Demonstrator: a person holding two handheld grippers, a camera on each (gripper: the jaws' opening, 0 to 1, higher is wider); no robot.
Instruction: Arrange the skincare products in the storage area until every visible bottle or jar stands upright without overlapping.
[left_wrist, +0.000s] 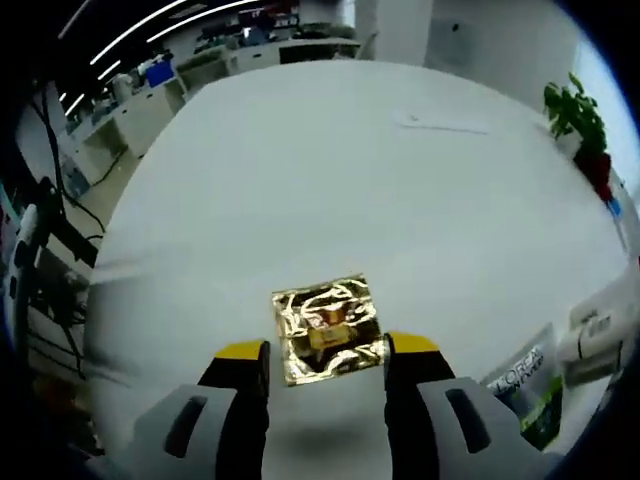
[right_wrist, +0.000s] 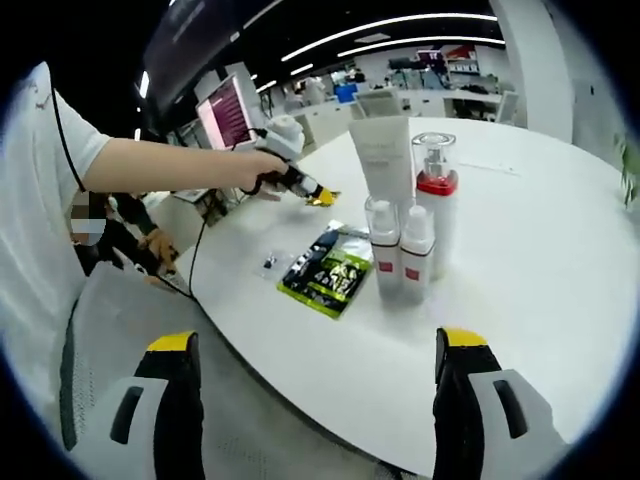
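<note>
My left gripper (left_wrist: 326, 348) is shut on a crinkled gold foil packet (left_wrist: 326, 328), held just over the white table (left_wrist: 380, 190). The right gripper view shows that gripper (right_wrist: 296, 183) in a person's hand at the table's far left edge, the gold packet (right_wrist: 322, 197) at its tip. A white tube (right_wrist: 383, 158), a pump bottle with a red band (right_wrist: 436, 195) and two small clear-capped bottles (right_wrist: 384, 250) (right_wrist: 417, 255) stand upright in a close group. My right gripper (right_wrist: 318, 345) is open and holds nothing, near the table's front edge.
A green and black sachet (right_wrist: 325, 270) lies flat left of the bottles, also seen as the sachet (left_wrist: 525, 385) at lower right. A tiny dark item (right_wrist: 270, 262) lies beside it. A potted plant (left_wrist: 575, 115) stands at the far right edge. Desks and monitors are behind.
</note>
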